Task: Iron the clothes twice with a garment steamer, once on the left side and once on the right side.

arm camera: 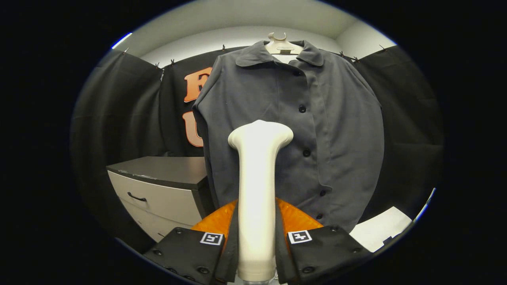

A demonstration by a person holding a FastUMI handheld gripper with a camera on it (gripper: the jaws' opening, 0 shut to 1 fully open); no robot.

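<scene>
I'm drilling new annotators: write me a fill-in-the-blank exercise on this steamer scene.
1. The gripper is shut on the white ____.
2. The grey shirt hangs on a ____.
3. The steamer's head points at the shirt's ____ side as the camera sees it.
4. Beside the shirt stands a cabinet with ____.

Missing words: garment steamer; hanger; left; drawers

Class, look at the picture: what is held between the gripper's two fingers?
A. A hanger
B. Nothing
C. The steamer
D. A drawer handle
C: the white steamer stands clamped between the fingers of the gripper, its head up in front of the grey shirt.
</scene>
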